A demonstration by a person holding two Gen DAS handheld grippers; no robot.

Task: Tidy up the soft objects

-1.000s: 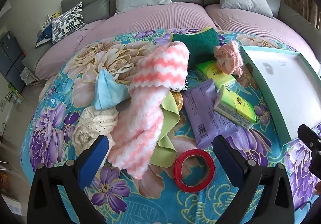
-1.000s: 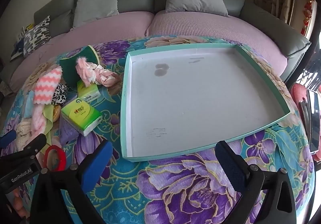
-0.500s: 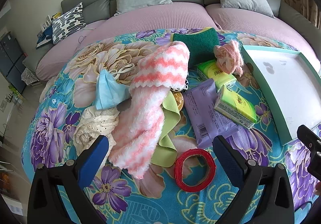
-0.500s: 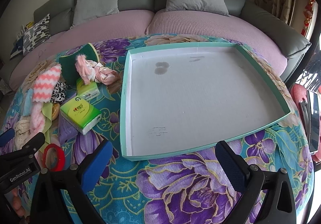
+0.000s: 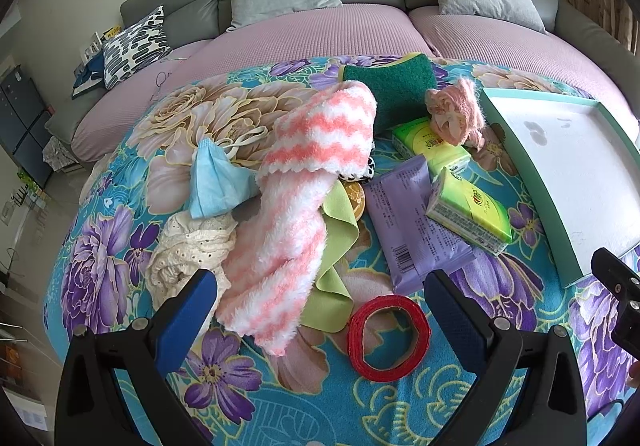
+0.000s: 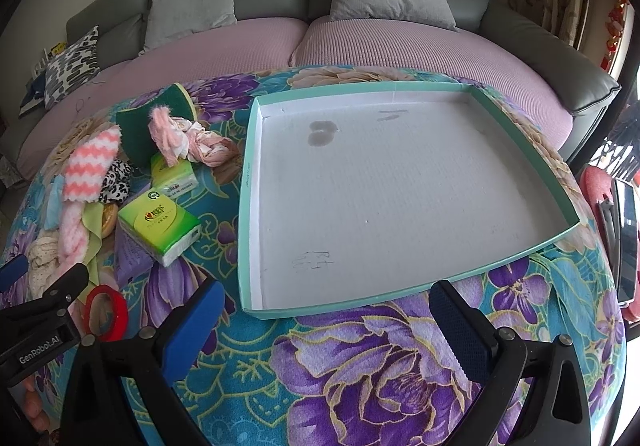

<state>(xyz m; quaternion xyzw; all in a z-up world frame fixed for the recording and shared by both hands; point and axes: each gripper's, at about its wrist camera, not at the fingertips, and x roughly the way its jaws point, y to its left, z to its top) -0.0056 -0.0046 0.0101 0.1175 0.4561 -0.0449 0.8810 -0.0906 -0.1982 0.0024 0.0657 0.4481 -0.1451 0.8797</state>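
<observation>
Almost nothing had shifted since the earlier frames: both grippers held the same stations above the floral blanket, and only the right wrist view had slid slightly, the tray sitting a little lower in frame than one second before.

Left gripper: jaws spread wide, nothing held. It hovered near the lower end of the pink-and-white zigzag towel, with the red tape ring lying between its fingers in the view.

Right gripper: jaws spread wide, nothing held. It hovered at the near edge of the teal tray, whose white floor carried no objects.

Soft objects lay in a pile left of the tray: the towel over a green cloth, a blue face mask, a cream lace fabric, a pink fluffy bundle, a green sponge, two green tissue packs and a purple wipes packet.
</observation>
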